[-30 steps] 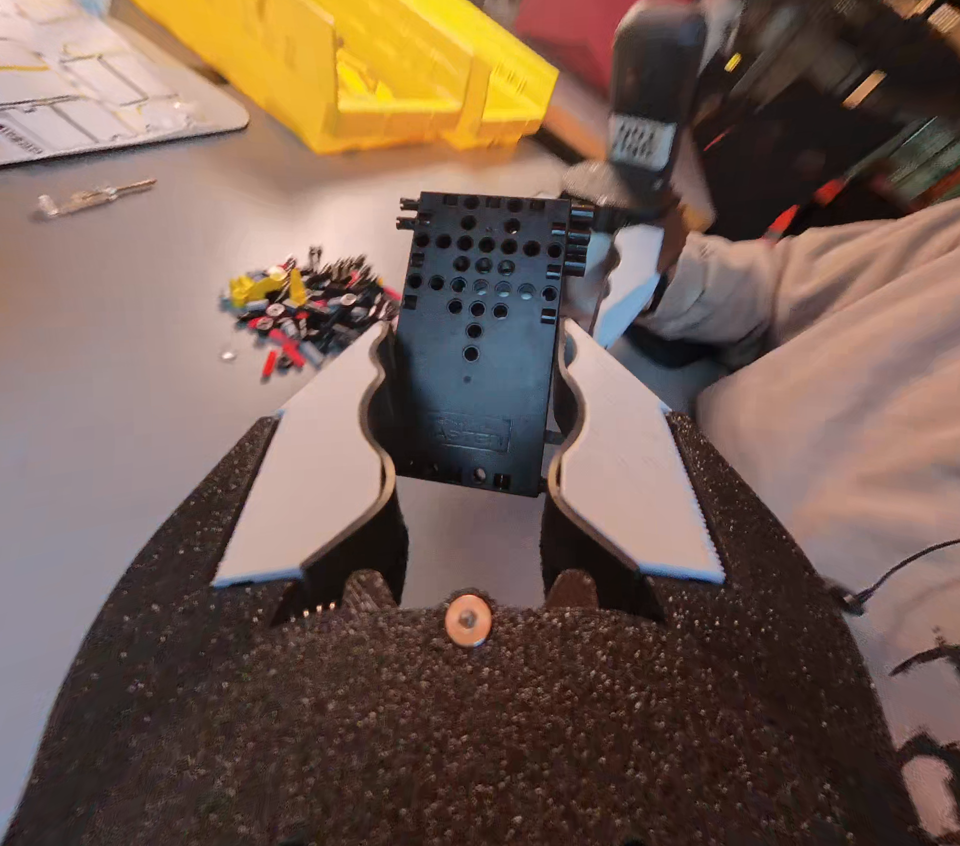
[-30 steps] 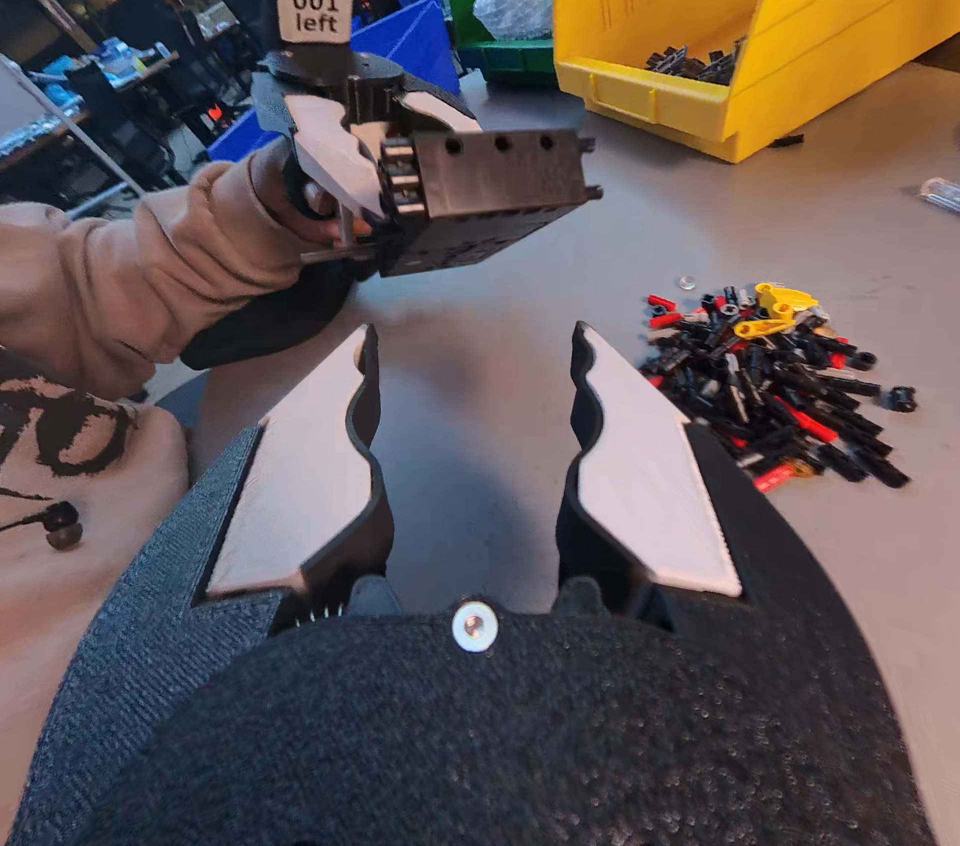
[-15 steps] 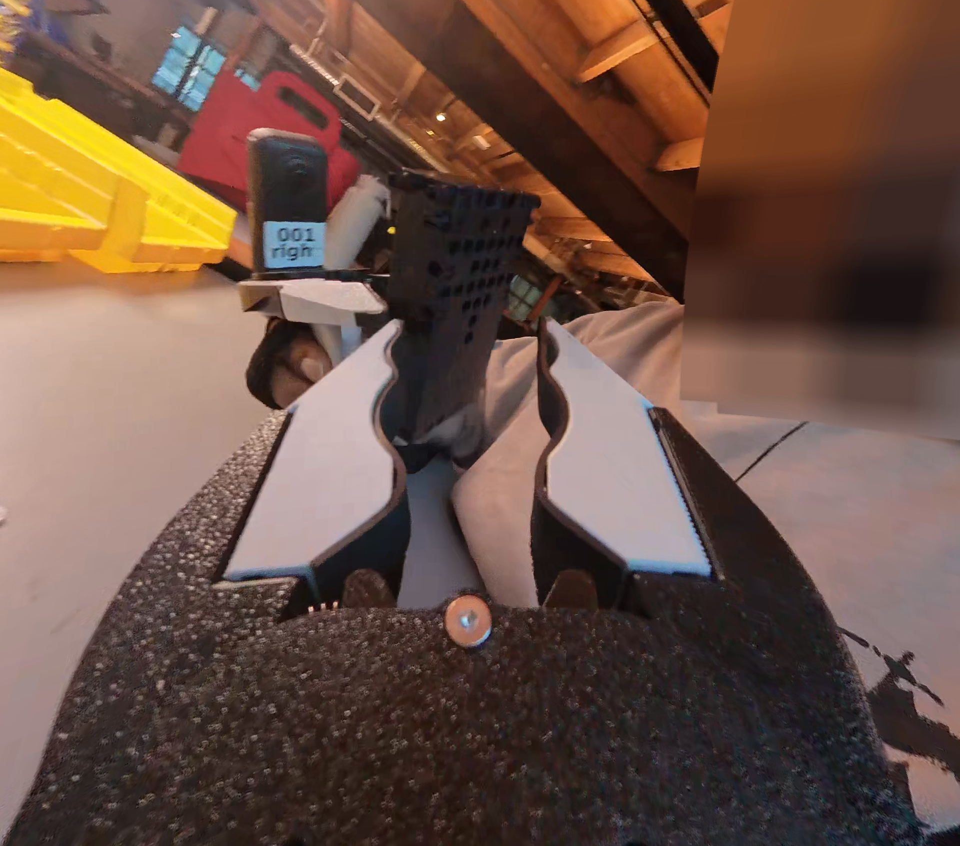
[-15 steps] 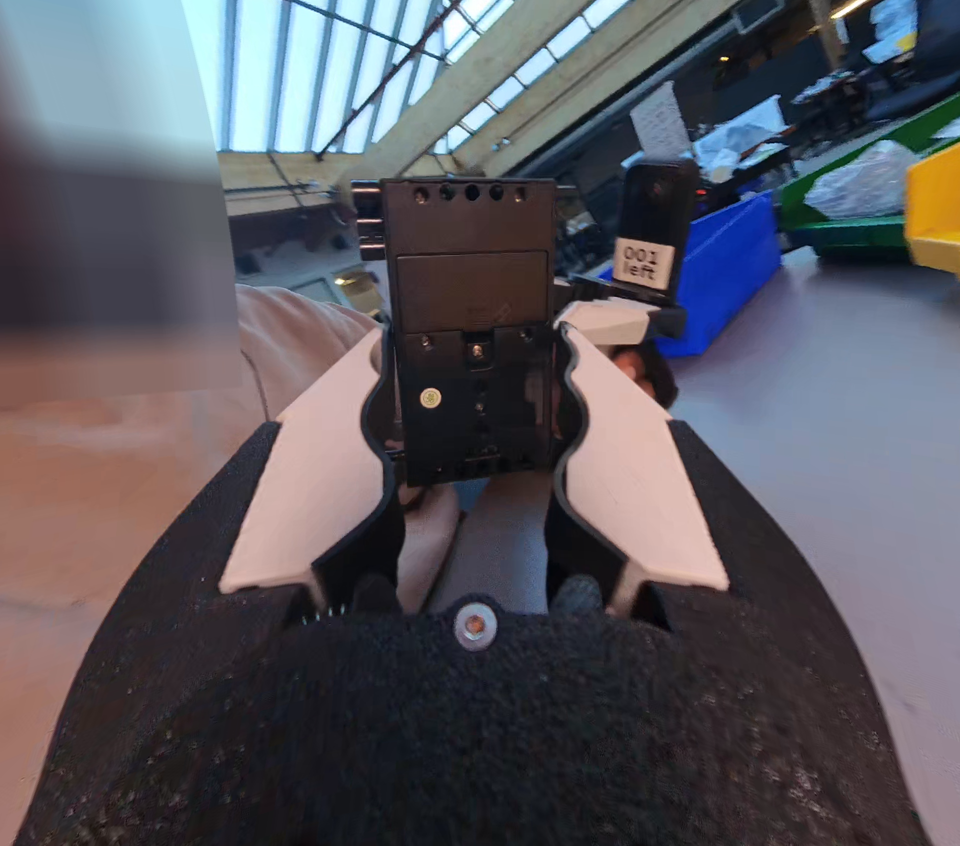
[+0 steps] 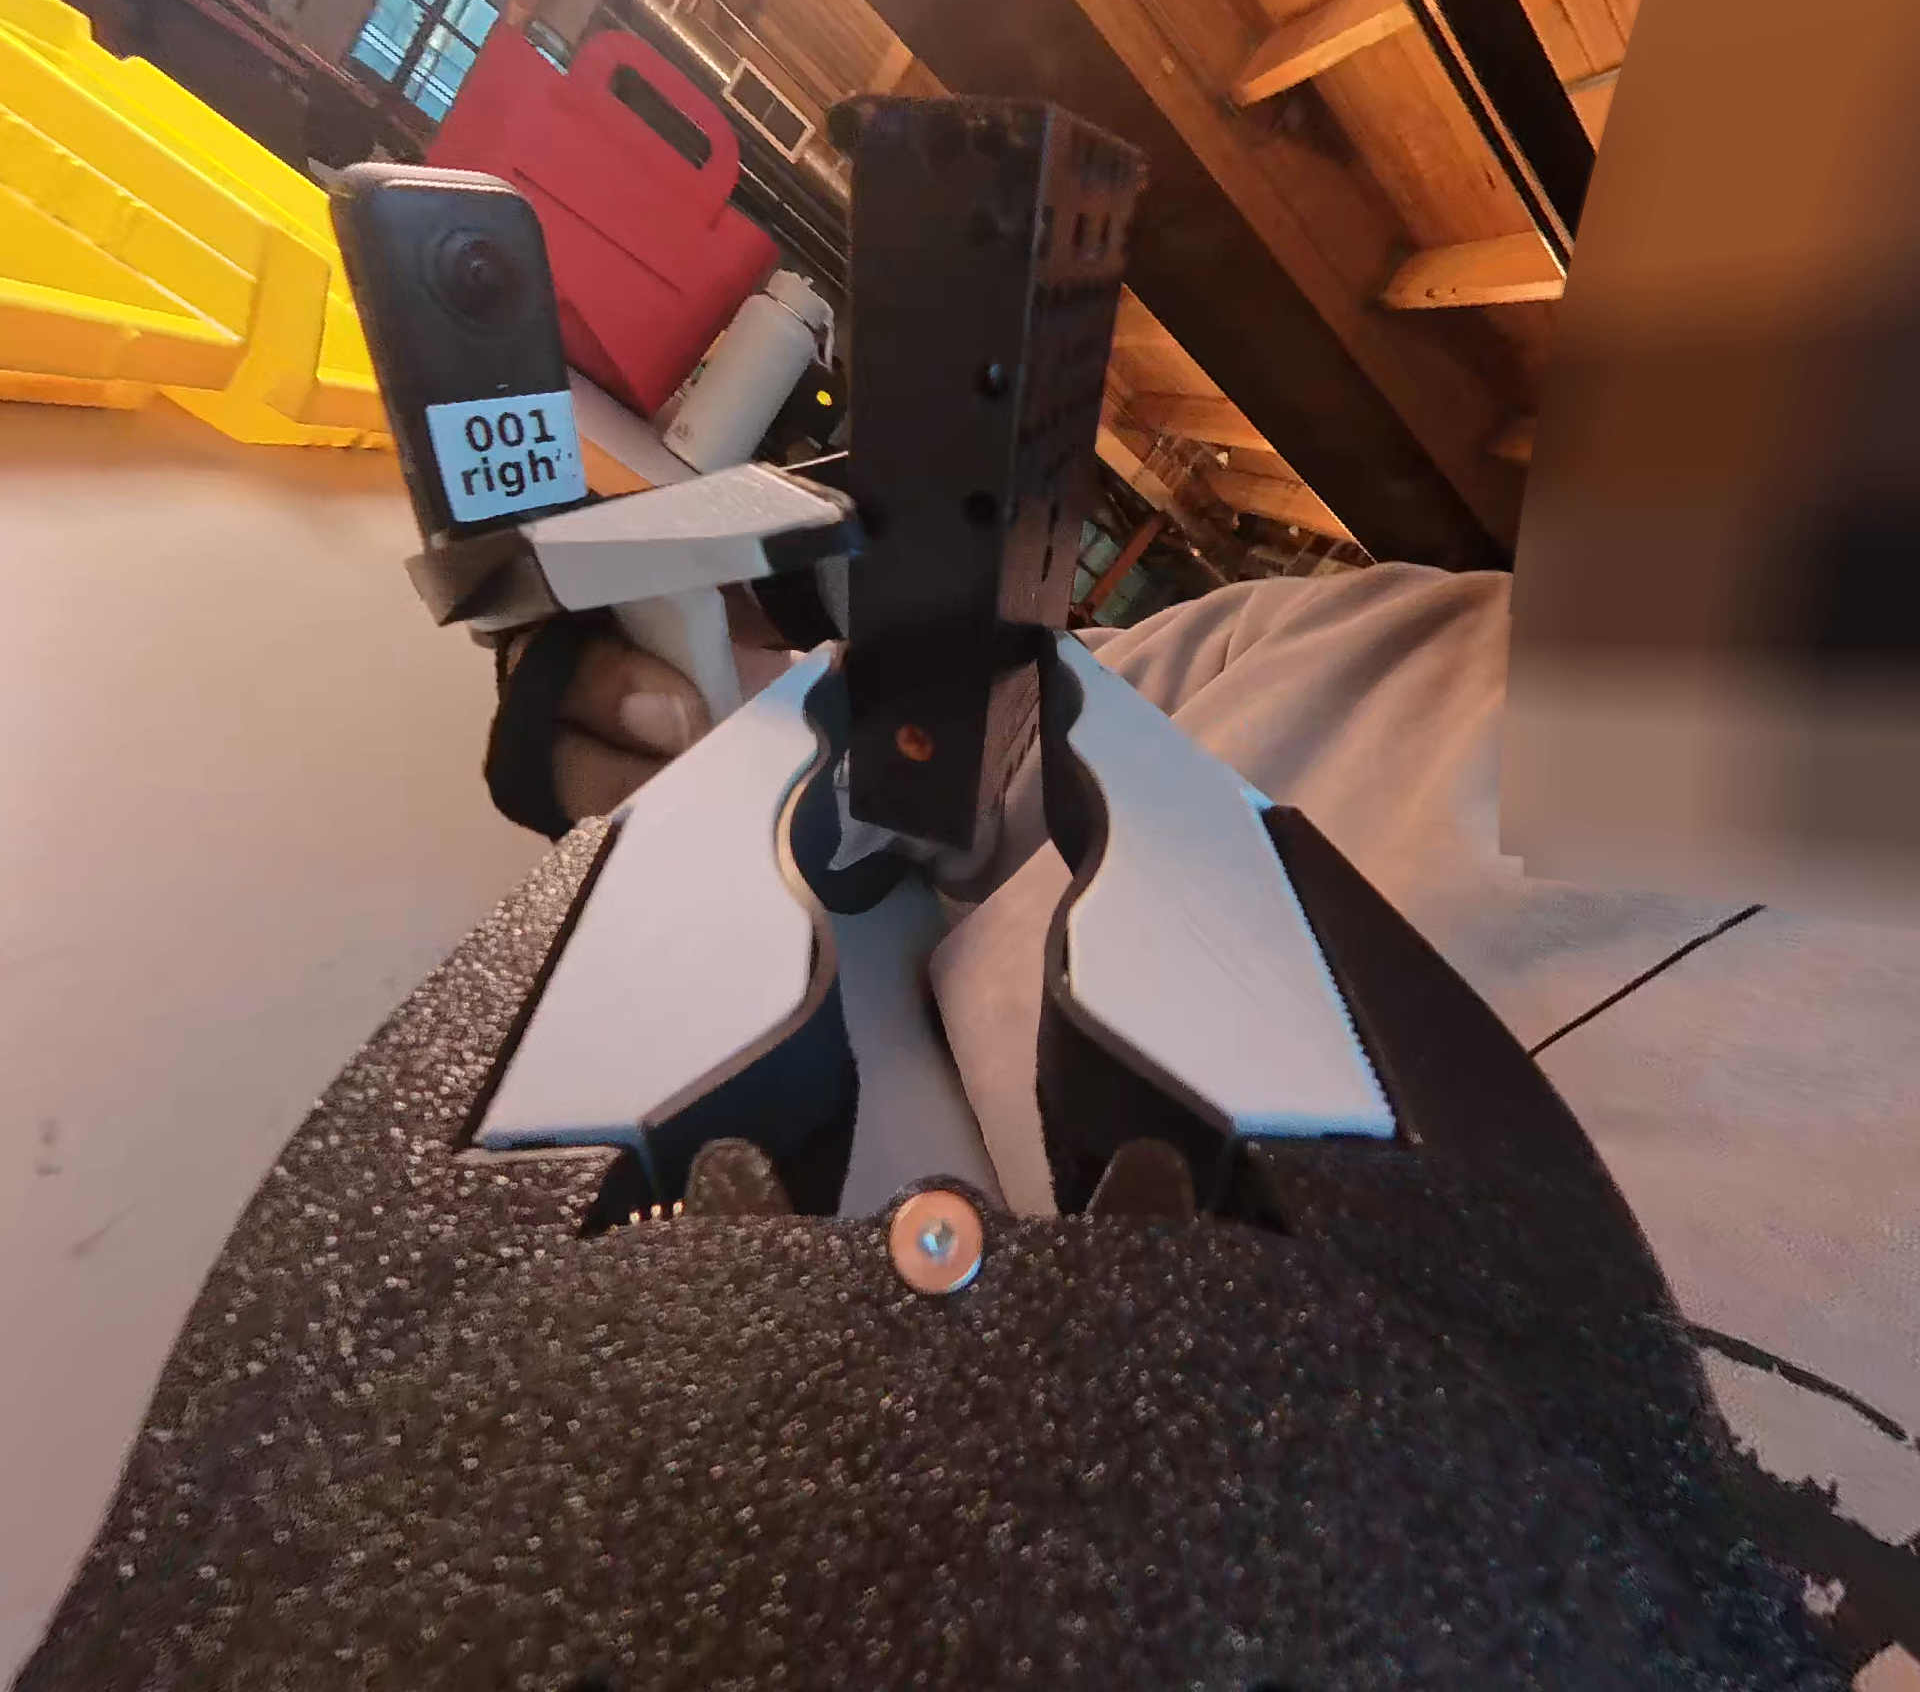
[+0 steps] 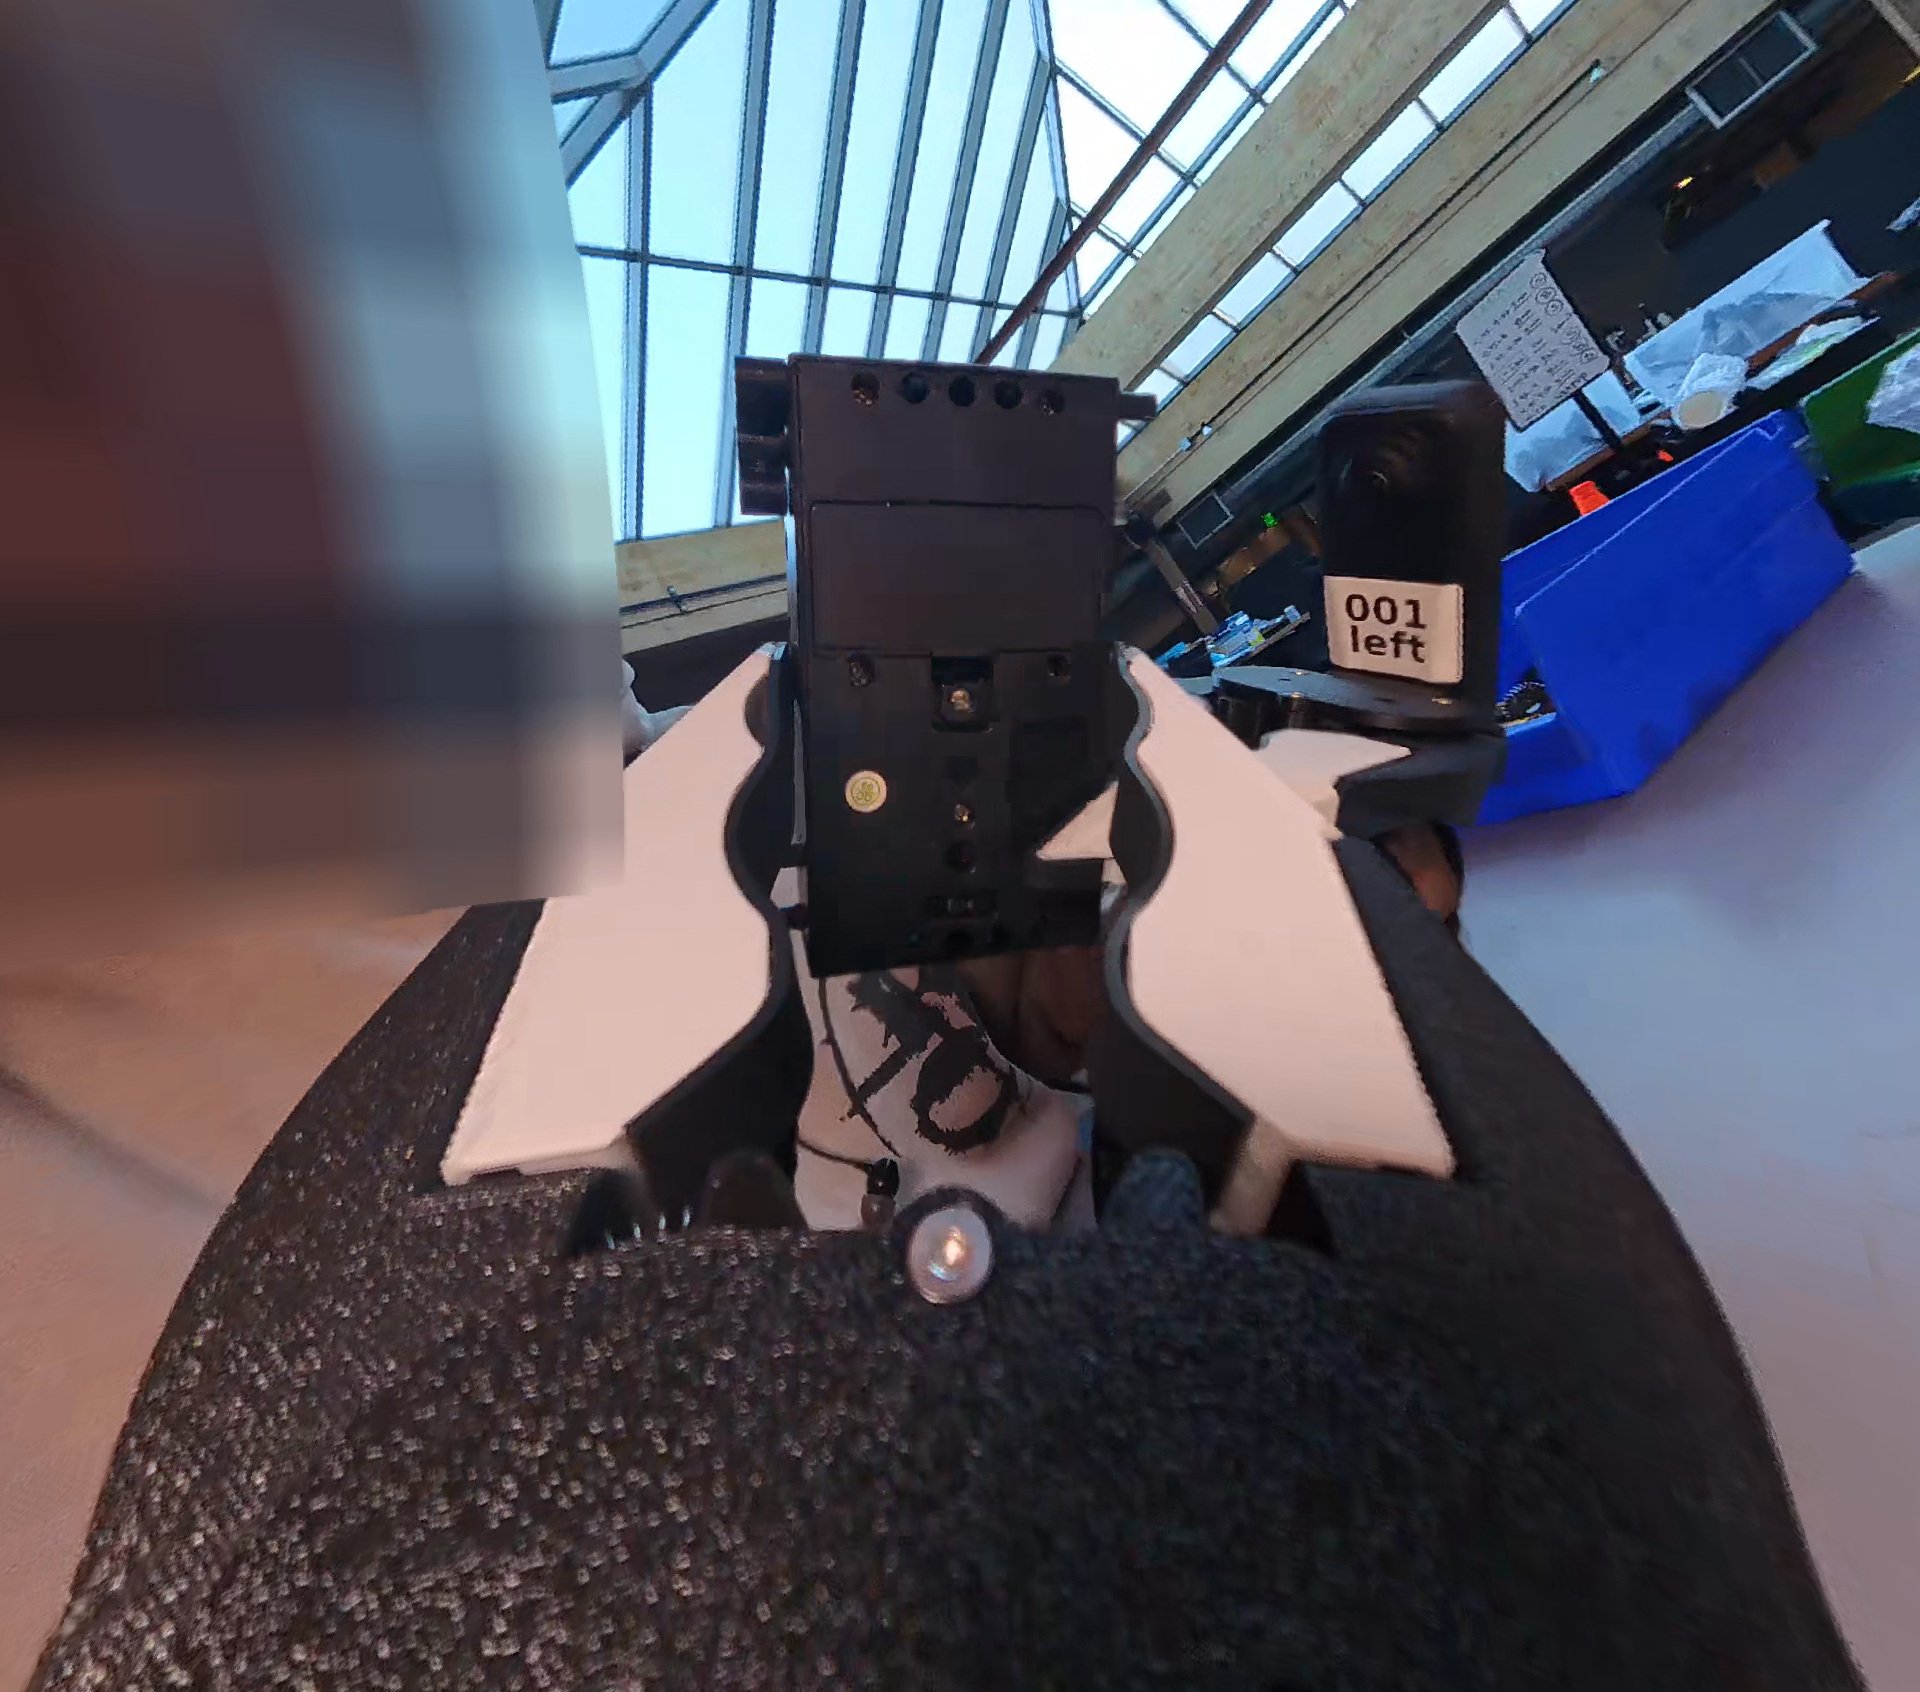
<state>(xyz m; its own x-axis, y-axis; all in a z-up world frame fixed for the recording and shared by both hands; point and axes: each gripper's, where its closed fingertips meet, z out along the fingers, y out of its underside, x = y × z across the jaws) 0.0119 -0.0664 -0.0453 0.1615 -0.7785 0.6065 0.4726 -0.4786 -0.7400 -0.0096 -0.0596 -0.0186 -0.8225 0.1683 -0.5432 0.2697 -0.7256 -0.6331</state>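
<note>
Looked like a big workshop or maker space. Over me ran timber beams (image 5: 1340, 32) and plank ceiling, plus a large glass skylight (image 6: 831, 115) on metal framing. Yellow parts bins (image 5: 135, 292) sat on my grey tabletop (image 5: 208, 759), with a red carry case (image 5: 613, 208) behind them. Opposite side had a blue bin (image 6: 1662, 666), a green one (image 6: 1870, 416), and cluttered workbenches (image 6: 1714, 333) farther back.

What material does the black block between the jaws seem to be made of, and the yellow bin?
Black block: likely moulded plastic, matte, with rows of round holes, sharp panel seams and small screws. Yellow bin: likely rigid plastic, smooth and slightly glossy, with moulded ribs.
</note>
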